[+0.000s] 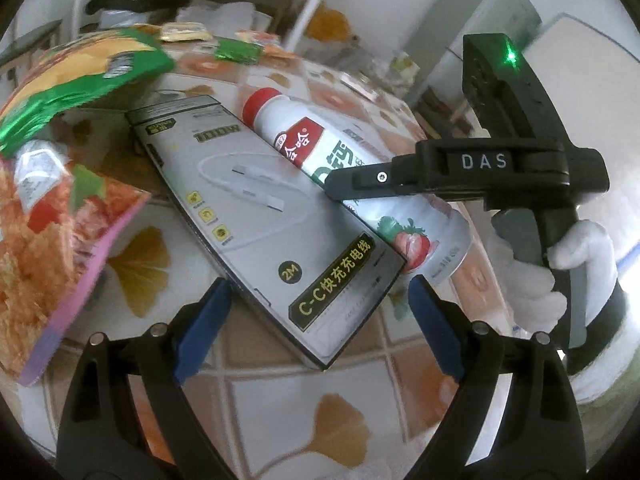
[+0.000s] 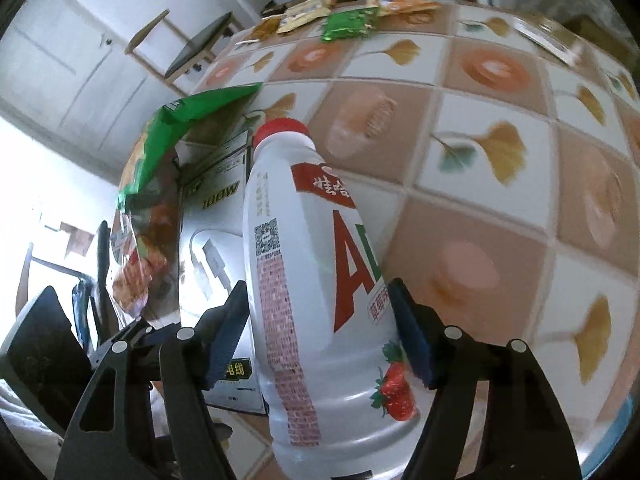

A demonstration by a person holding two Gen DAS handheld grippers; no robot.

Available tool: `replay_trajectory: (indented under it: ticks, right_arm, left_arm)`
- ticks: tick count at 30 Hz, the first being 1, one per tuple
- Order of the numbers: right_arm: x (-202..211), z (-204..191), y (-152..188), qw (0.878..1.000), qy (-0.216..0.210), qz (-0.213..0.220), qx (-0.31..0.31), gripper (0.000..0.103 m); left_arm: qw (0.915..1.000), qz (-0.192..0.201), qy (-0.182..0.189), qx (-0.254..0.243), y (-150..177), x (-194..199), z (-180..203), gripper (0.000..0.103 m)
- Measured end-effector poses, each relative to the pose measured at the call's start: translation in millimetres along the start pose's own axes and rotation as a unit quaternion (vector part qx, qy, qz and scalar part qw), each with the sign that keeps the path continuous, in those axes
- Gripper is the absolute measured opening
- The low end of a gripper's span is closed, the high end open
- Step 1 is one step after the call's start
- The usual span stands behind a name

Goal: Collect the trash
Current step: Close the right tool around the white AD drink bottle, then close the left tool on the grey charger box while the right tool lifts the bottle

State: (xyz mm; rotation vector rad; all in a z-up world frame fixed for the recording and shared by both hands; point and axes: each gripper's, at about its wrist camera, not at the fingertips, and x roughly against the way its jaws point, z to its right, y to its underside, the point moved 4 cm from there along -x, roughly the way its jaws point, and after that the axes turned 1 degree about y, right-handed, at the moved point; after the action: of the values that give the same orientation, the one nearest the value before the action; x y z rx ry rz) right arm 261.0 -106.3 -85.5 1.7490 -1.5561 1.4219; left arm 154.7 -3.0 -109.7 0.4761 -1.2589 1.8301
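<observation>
A white milk bottle (image 2: 304, 240) with a red cap and a strawberry picture lies on the table, leaning against a grey cable box (image 2: 212, 216). My right gripper (image 2: 320, 296) is shut on the bottle's lower body, with a blue pad against each side. In the left wrist view the bottle (image 1: 288, 132) lies along the box (image 1: 256, 200), and a white-gloved hand (image 1: 576, 256) holds the right gripper's handle. My left gripper (image 1: 320, 312) stands open around the box's near end, its pads apart from it. A green snack bag (image 1: 80, 76) and an orange one (image 1: 52, 248) lie left of the box.
The table (image 1: 280, 400) has a tiled cloth with leaf prints. Several small wrappers (image 2: 348, 24) lie at its far edge, a green one (image 1: 236, 50) among them. A wooden stool (image 2: 192, 44) stands beyond the table. A white cabinet (image 1: 480, 20) is at the back right.
</observation>
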Motion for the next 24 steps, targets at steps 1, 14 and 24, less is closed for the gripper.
replay_trajectory:
  ticks: [1,14,24]
  right_arm:
    - [4.2,3.6,7.2,1.0,0.004,0.003,-0.01,0.068]
    - [57.3,36.0,126.2,0.977,0.027,0.084,-0.195,0.063]
    - [66.6,53.1,130.0,0.961,0.071,0.124,-0.236,0.063]
  left_arm:
    - [0.9999,-0.005,0.006,-0.009,2.0,-1.5,5.5,0.085]
    - [0.986,-0.06,0.086,-0.13,28.7,-16.4,72.3,0.085]
    - [0.9898,-0.056,0.077,-0.107,38.2,3.3,49.7,0.085]
